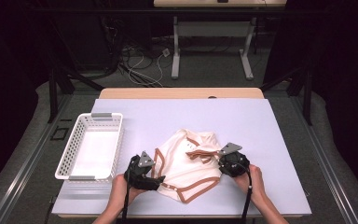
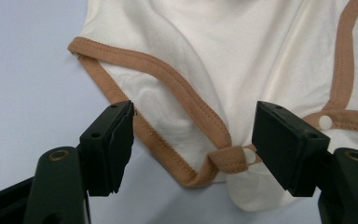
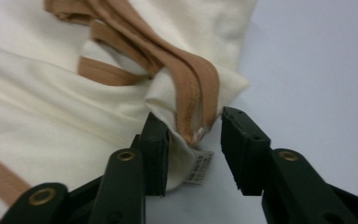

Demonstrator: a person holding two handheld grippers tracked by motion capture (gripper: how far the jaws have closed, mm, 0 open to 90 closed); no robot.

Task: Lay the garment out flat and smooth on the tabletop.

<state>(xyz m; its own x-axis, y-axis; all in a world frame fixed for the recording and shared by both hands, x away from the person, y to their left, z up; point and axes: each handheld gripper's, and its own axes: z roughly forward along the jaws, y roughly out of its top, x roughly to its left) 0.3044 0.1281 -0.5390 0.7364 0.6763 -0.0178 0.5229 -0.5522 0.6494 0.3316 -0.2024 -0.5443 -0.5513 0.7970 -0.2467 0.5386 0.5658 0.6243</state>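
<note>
Where both grippers' fingers [image 2: 109, 149] stand apart, cream bodysuit [image 1: 186, 163] lengthwise from far neckline to near snap end.

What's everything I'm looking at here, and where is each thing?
garment: one, cream with brown trim, crumpled at the table's near middle
label: one, white, at the garment's edge between the right gripper's jaws
basket: one, white, left on the table
table: one, pale lilac top
cables: several, on the floor behind
left gripper: black, open, at the garment's near-left hem
right gripper: black, open, at the garment's right edge
hands: two, holding the grippers
</note>
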